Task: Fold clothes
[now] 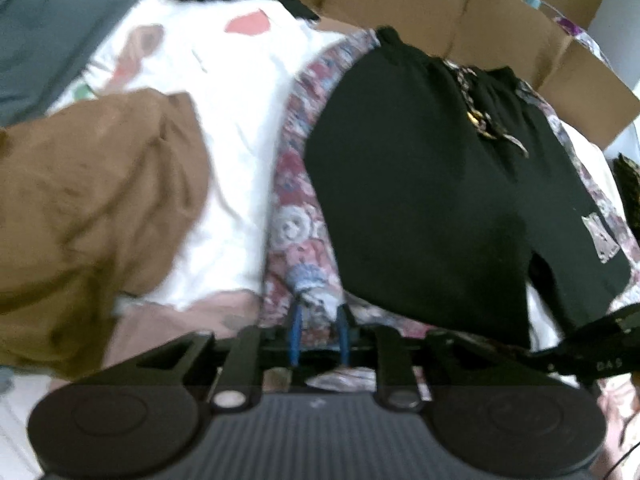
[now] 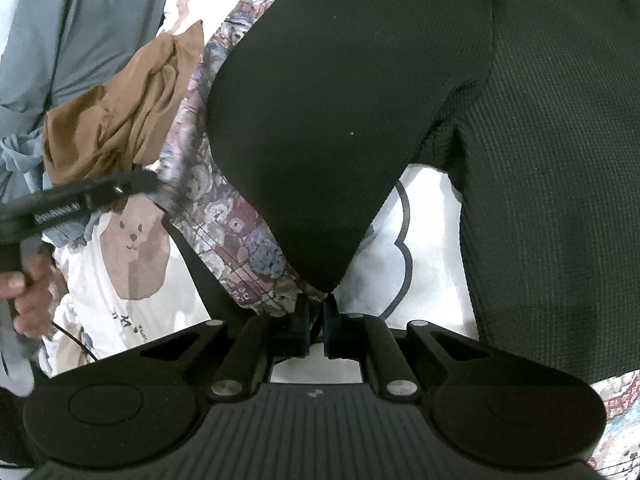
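While the black shorts [image 1: 432, 184] lie spread over the bear-print cloth [image 1: 296, 216], the right gripper [image 2: 316, 312] pinches a leg corner; the left gripper [image 1: 318, 332] pinches that cloth's edge just beside.

Brown cardboard boxes [image 1: 500, 12] standing along far edge; white cartoon-printed bedsheet [image 1: 236, 120] covering surface; grey fabric [image 1: 48, 32] lying at left.
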A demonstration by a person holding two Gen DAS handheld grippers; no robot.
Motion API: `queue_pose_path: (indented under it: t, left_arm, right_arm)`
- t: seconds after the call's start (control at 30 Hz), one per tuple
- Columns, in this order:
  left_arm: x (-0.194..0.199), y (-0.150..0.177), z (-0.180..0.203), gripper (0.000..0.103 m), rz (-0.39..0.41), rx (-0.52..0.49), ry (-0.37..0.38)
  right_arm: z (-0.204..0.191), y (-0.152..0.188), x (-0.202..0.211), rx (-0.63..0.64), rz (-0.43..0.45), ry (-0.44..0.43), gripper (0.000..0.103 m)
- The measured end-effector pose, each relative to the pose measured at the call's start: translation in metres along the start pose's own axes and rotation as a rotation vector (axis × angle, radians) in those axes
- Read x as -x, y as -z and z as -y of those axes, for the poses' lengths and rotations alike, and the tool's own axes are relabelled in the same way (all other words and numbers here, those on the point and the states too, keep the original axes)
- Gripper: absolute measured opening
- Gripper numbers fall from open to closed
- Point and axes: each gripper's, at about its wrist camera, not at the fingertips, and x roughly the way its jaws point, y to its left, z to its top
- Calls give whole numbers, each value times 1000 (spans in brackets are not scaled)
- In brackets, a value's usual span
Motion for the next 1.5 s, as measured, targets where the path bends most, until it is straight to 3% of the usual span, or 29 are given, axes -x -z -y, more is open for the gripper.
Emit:
queue_pose_path:
  t: [0.27,0.73,1.07,1.1,1.23,1.3,1.33,1.37,1.5]
  left_arm:
    - [0,-1,-27,22,14,55,-76]
    - [-31,14,-18,33,-37,34,-32]
    - [-43,20,-26,28,-72,135,24]
    - [-44,20,-26,22,-75,139,29]
    - [-40,17,-26,8,-80,128,45]
    - [-32,14,-28,7,-77,116,41]
    - [-28,12,-28,7,-76,111,40]
    - [-23,10,-30,7,-73,100,34]
    - [-5,1,-37,7,-58,51,8]
  right_arm:
    - [-1,0,-1,13,-1,9,4]
    - [-2,-2,-1,29,-16,23,5]
    - [0,-1,-3,3,-23,10,5]
    - [1,-1,-3,-2,-25,8,5]
    - [4,-2,-4,-48,-30,-17,12]
    - [7,-2,-5,-80,-35,-47,27]
    - [8,-3,-5,-96,-37,-63,40]
    - [7,-3,-5,-104,-43,-73,44]
    - [5,-2,-11,-108,-58,-97,44]
